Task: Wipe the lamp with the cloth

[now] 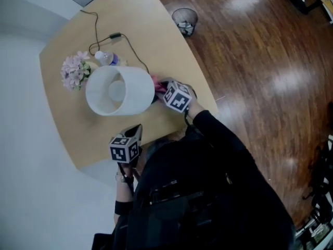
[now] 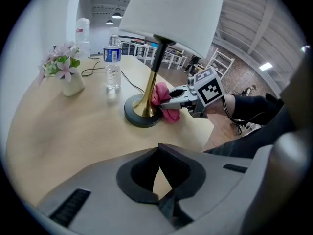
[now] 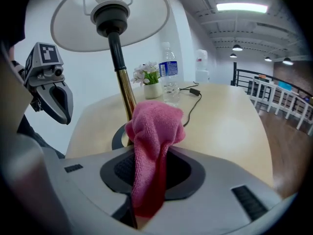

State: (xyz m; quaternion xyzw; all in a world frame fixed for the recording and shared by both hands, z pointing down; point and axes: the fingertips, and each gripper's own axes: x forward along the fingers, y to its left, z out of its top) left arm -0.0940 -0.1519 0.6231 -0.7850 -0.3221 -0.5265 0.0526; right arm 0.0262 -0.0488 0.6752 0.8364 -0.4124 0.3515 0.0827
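The lamp has a white shade [image 1: 122, 90], a brass stem [image 2: 152, 89] and a dark round base [image 2: 139, 117], and it stands upright on the wooden table [image 1: 151, 20]. My right gripper [image 1: 160, 86] is shut on a pink cloth [image 3: 154, 131], which presses against the stem low down, just above the base. Seen from the left gripper view, the cloth [image 2: 164, 105] bunches between stem and right gripper [image 2: 171, 98]. My left gripper [image 1: 136, 130] hovers at the table's near edge, apart from the lamp, shut with nothing in it [image 2: 157, 168].
Behind the lamp stand a small vase of pink flowers [image 1: 74, 71] and a water bottle [image 1: 106, 58]. The lamp's black cable [image 1: 125, 38] runs across the far tabletop. A wire waste bin [image 1: 185, 20] sits on the wooden floor beyond the table.
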